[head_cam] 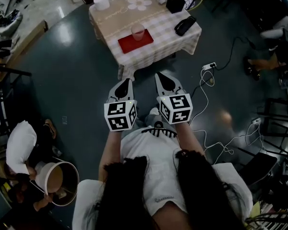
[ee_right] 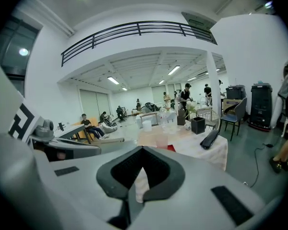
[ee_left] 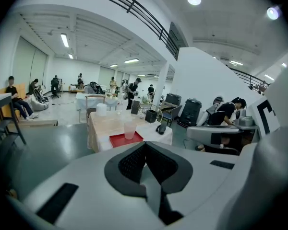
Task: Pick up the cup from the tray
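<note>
Cup (head_cam: 138, 32), translucent, pale and tapered, stands upright on a flat red rectangular tray (head_cam: 128, 45) close to the near edge of the table (head_cam: 165, 41), which is draped in checked cloth. Well short of that edge, the left gripper (head_cam: 126, 83) and right gripper (head_cam: 161, 77), white-shelled with black textured pads, have their jaws pressed together on nothing.

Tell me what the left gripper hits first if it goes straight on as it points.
The way to the table looks free. Angled slightly down, the left gripper would likely meet the table's near cloth edge first, before the tray with the cup; depth is unclear, so perhaps the floor short of it.
</note>
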